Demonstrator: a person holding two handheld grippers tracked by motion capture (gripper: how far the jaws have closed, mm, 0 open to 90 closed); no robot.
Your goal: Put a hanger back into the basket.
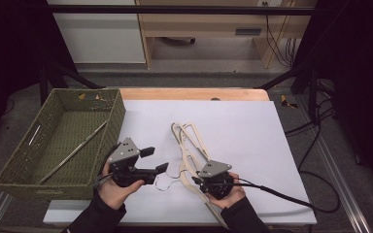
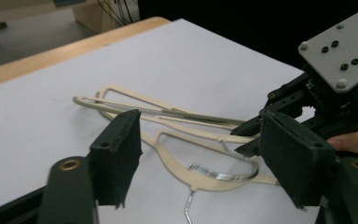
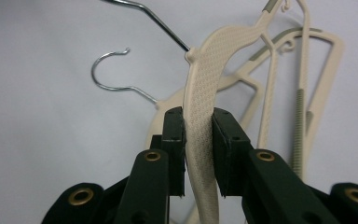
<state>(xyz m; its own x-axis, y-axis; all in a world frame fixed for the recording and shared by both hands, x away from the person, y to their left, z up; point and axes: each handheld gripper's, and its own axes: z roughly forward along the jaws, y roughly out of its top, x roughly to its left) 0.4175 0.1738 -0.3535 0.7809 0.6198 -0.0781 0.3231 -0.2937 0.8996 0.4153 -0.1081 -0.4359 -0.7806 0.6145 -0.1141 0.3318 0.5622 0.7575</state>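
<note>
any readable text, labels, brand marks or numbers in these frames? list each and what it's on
None readable.
The beige hangers, the woven basket and the white table cover show no print.
The grey plate on the right gripper carries screws, no marking.
A small dark label on the far wooden furniture is too small to read.

Two beige hangers [image 1: 190,145] (overlapping), one woven basket [image 1: 17,167], two hand-held grippers [image 1: 148,160]

White-covered table [image 1: 252,131] with beige hangers [image 1: 190,141], green basket [image 1: 14,170]
</note>
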